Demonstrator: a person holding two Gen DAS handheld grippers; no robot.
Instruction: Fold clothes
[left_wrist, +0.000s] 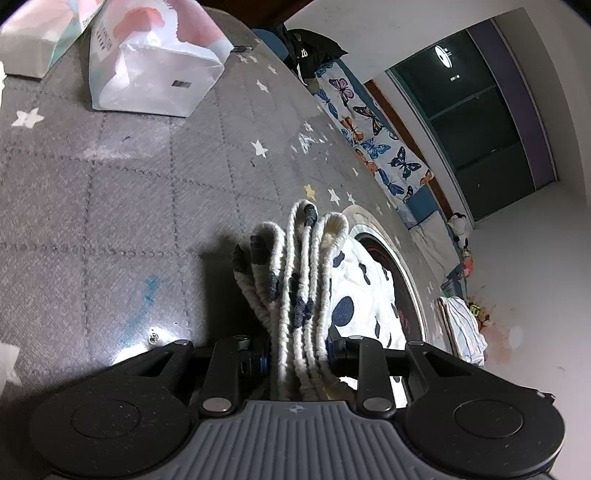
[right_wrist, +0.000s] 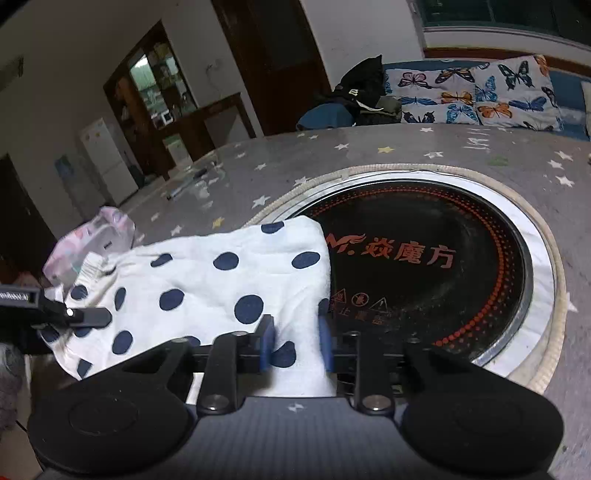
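A white garment with navy polka dots (right_wrist: 207, 280) lies on the grey star-patterned table cover (right_wrist: 406, 147), partly over a round black cooktop (right_wrist: 436, 258). My right gripper (right_wrist: 295, 343) is shut on the garment's near edge, blue pads on either side of the cloth. My left gripper (left_wrist: 295, 350) is shut on the bunched, ribbed elastic waistband (left_wrist: 295, 266), which stands up in folds between the jaws. The rest of the garment (left_wrist: 362, 295) spreads to the right in the left wrist view. The left gripper's body shows at the left edge of the right wrist view (right_wrist: 55, 314).
Two tissue packs (left_wrist: 155, 62) sit at the far side of the table; one also shows in the right wrist view (right_wrist: 92, 240). A butterfly-print cushioned bench (right_wrist: 480, 92) with dark clothes (right_wrist: 365, 88) runs behind the table. Folded cloth (left_wrist: 461, 325) lies beyond the table edge.
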